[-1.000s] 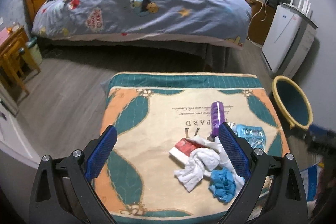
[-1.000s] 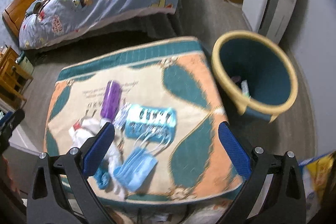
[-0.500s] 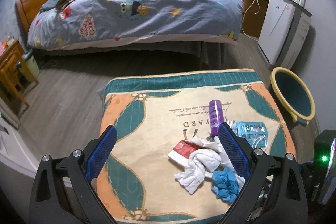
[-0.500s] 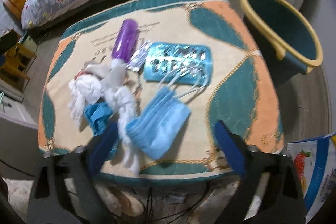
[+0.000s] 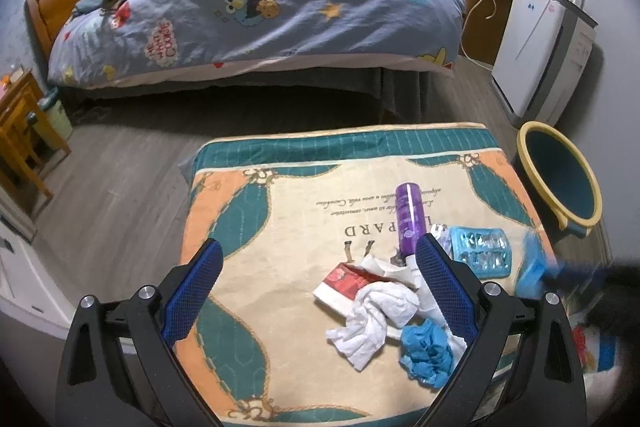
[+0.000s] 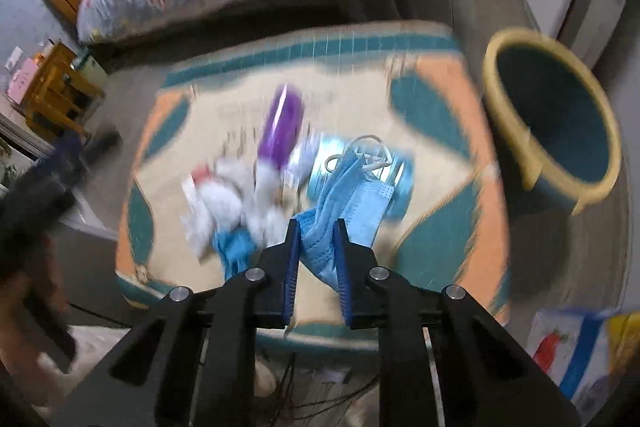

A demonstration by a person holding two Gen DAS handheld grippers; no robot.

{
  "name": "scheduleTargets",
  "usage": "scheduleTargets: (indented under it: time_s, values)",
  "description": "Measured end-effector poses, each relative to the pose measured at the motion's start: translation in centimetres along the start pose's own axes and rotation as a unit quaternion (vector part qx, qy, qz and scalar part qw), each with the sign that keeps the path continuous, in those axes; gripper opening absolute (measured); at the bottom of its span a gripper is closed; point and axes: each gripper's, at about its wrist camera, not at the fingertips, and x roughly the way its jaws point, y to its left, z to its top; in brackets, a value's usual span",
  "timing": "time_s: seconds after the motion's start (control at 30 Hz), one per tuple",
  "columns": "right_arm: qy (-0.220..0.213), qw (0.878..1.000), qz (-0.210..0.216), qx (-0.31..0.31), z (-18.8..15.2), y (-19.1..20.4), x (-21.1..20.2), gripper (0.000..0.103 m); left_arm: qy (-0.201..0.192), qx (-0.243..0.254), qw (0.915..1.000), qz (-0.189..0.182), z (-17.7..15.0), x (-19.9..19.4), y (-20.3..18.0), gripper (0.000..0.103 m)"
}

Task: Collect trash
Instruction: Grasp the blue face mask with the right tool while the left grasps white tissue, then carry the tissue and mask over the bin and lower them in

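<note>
Pinching the mask [image 6: 352, 195] now: right gripper [image 6: 317, 227] has its jaws closing on a bunched lower corner of the blue cloth, which sits between the pads. The rest of the mask trails forward over the blister pack [image 6: 396, 183], ear loops loose on top. Right view is motion-blurred, so how deep the bite is I cannot tell.

Left gripper [image 5: 318, 255] hangs above the near side of the table [image 5: 280, 227], jaws spread wide, nothing between them.

Other trash on the table: purple bottle [image 5: 408, 215] lying flat, white tissue [image 5: 376, 323] crumpled over a red-and-white wrapper [image 5: 344, 281], blue wad [image 5: 426, 351] at the near edge. Bin [image 6: 556, 123], yellow rim, stands on the floor just off the table's right side.

Doing this step well, as I judge it:
- Let the jaws finish closing before lifting. Cloth is thin and slippery; a corner grip may slide out.
- Lift straight up first. The loops lie across the blister pack and could drag it along or snag it.
- Carry right, over the table edge, and get well over the bin mouth before letting go; a limp mask caught on the rim would hang outside.
- Keep the left gripper clear of the path; it is better placed for the tissue pile next.
</note>
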Motion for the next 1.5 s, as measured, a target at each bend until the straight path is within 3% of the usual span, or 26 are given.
scheduleTargets:
  time_s: [0.23, 0.37, 0.47, 0.63, 0.73, 0.97, 1.07, 1.1, 1.5]
  values:
    - [-0.067, 0.998, -0.01, -0.015, 4.3, -3.6, -3.5, 0.016, 0.019, 0.043, 0.9989, -0.008, -0.3, 2.3, -2.5, 0.096]
    - [-0.047, 0.998, 0.021, 0.038, 4.6, -6.0, -1.5, 0.016, 0.034, 0.084, 0.9956, -0.025, -0.7, 3.9, -4.9, 0.096]
    - [-0.048, 0.998, 0.025, 0.036, 5.2, -6.7, -1.2, 0.016, 0.046, 0.106, 0.9925, -0.041, -0.9, 4.6, -6.2, 0.096]
    - [-0.041, 0.998, 0.034, 0.032, 5.9, -7.2, -0.5, 0.016, 0.11, 0.069, 0.9904, -0.045, -2.4, 5.5, -5.7, 0.095]
    - [-0.038, 0.998, 0.039, 0.025, 6.5, -7.4, 0.0, 0.016, 0.128, 0.082, 0.9877, -0.037, -3.3, 6.2, -5.4, 0.093]
    - [-0.041, 0.996, 0.063, 0.043, 7.7, -7.6, 0.5, 0.016, 0.198, 0.07, 0.9766, -0.046, -4.7, 10.4, -4.8, 0.058]
    - [-0.039, 0.997, 0.063, 0.037, 7.9, -7.4, 0.6, 0.016, 0.199, 0.1, 0.9741, -0.038, -4.8, 10.4, -5.4, 0.027]
    - [-0.04, 0.997, 0.06, 0.036, 7.9, -7.4, 0.5, 0.016, 0.196, 0.104, 0.9743, -0.04, -4.7, 10.1, -5.4, 0.021]
    - [-0.085, 0.994, 0.046, 0.058, 7.9, -9.0, -2.3, 0.016, 0.076, 0.094, 0.9891, -0.085, 0.2, 2.7, -6.5, 0.018]
